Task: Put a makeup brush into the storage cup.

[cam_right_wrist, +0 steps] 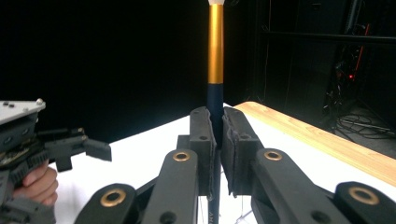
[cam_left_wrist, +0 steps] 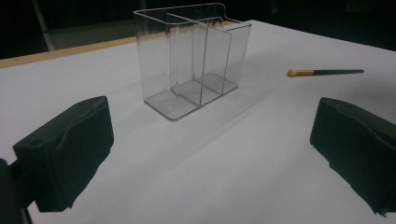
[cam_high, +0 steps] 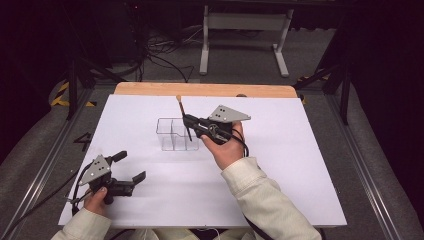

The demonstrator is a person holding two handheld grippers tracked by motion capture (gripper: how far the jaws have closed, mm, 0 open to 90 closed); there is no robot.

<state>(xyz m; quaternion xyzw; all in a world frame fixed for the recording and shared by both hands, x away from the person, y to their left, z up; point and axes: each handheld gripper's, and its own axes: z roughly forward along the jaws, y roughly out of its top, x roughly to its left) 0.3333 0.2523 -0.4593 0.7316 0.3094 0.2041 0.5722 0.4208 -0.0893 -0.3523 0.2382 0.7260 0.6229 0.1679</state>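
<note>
Brush (cam_high: 183,116) (dark handle, gold ferrule) stands upright, clamped between the right gripper (cam_high: 189,121) jaws, over the clear divided organizer (cam_high: 177,134) mid-desk (cam_high: 280,180). Left gripper (cam_high: 131,167) hangs released, jaws wide apart, near the desk's front-left corner, well apart from the organizer.

Clear plastic organiser (cam_high: 176,134) with inner dividers: upright, empty, near table centre. Slim brush (cam_high: 183,116), dark handle, gold ferrule, pale tip: held upright above organiser's 3 o'clock compartment, tip tilted toward 11 o'clock, handle pinched between right gripper (cam_high: 189,121) pads (cam_right_wrist: 204,140).
</note>
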